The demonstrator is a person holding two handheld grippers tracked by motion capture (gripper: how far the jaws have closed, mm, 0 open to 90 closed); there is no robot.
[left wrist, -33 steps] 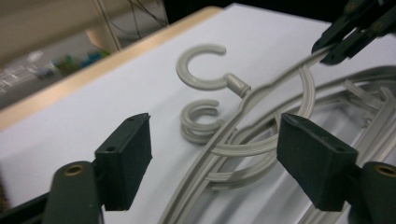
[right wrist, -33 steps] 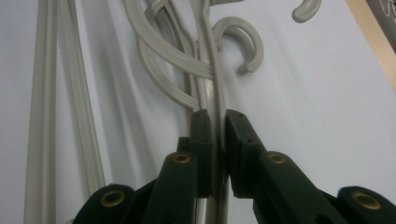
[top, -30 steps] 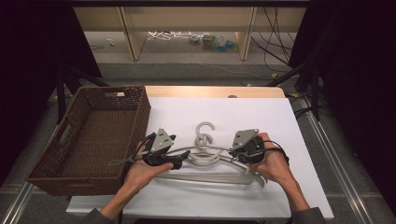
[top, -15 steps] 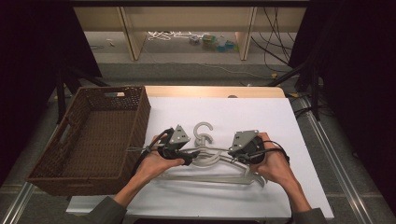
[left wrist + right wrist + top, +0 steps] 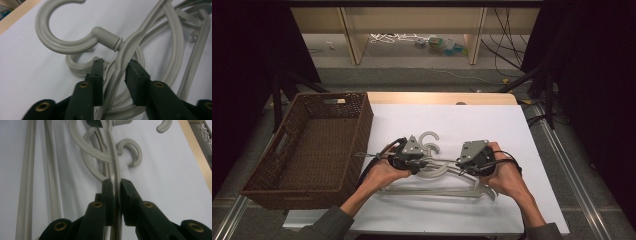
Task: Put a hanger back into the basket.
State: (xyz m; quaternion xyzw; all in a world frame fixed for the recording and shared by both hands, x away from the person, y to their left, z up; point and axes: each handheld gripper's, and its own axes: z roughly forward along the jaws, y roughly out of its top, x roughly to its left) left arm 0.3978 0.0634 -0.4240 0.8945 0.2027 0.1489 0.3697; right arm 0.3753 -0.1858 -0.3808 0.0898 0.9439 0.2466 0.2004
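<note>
Several grey plastic hangers (image 5: 439, 175) lie stacked on the white table top (image 5: 472, 122), their hooks (image 5: 430, 139) pointing to the far side. My left gripper (image 5: 424, 163) is at the top hanger's neck. In the left gripper view it (image 5: 116, 68) is open, with the hanger's shoulder (image 5: 125, 51) running between the jaws just below the hook (image 5: 53, 43). My right gripper (image 5: 460, 165) holds the same hanger farther right. In the right gripper view it (image 5: 117, 185) is shut on the hanger's thin arm (image 5: 114, 157).
A brown wicker basket (image 5: 287, 145) stands at the table's left edge, close to my left hand. A wooden strip (image 5: 442, 98) borders the far side. Shelving with cables (image 5: 412, 40) lies beyond the table. White surface extends to the right of the hangers.
My left gripper has moved right, from near the basket up to the hanger's neck under the hook. The right gripper has kept its hold and hardly shifted.
</note>
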